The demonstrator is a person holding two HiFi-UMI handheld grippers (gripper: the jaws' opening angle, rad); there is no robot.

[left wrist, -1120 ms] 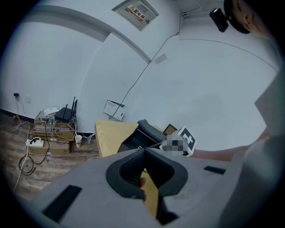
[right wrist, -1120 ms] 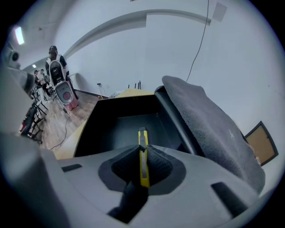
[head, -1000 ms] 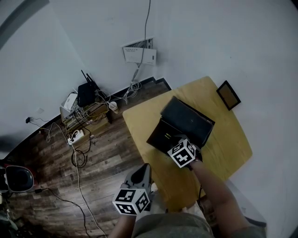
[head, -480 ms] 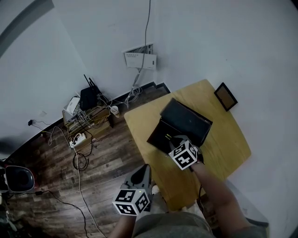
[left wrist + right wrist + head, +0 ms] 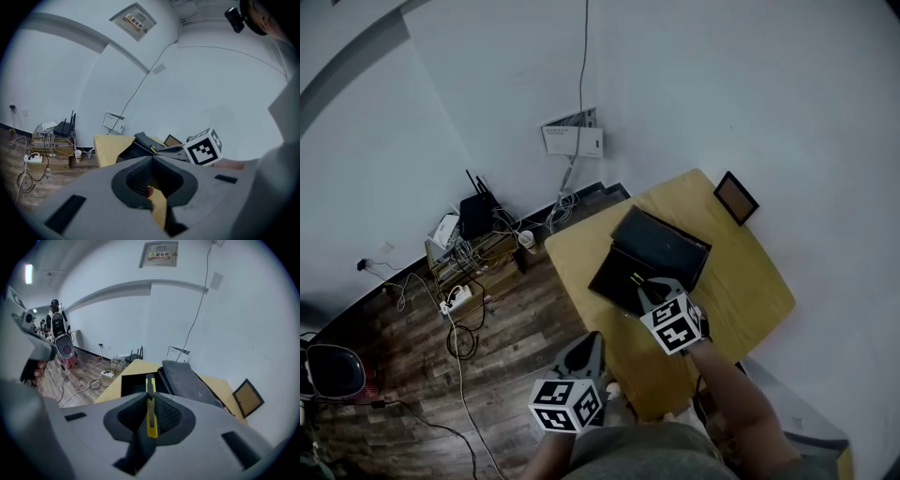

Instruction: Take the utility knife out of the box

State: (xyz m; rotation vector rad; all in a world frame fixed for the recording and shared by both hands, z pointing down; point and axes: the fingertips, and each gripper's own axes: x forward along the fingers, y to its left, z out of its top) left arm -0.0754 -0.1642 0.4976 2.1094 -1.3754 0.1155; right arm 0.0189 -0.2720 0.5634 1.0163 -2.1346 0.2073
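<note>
A yellow utility knife (image 5: pixel 150 404) stands on edge between the pads of my right gripper (image 5: pixel 150 401), which is shut on it. The knife's tip points out over the open black box (image 5: pixel 138 384). In the head view the right gripper (image 5: pixel 654 287) hovers over the near edge of the box (image 5: pixel 623 272), whose lid (image 5: pixel 664 242) leans back. A short yellow streak of the knife (image 5: pixel 635 277) shows ahead of the fingers. My left gripper (image 5: pixel 586 352) hangs off the table's near left corner, its jaws (image 5: pixel 151 158) closed tip to tip with nothing between them.
The box sits on a small yellow table (image 5: pixel 750 281) against a white wall. A framed picture (image 5: pixel 736 197) lies at the table's far right corner. The wooden floor to the left holds a router, cables, a power strip (image 5: pixel 455 298) and a cup (image 5: pixel 526 238).
My right gripper has risen with the knife, away from the inside of the box. The left gripper has lifted slightly. The head camera's view has shifted a little.
</note>
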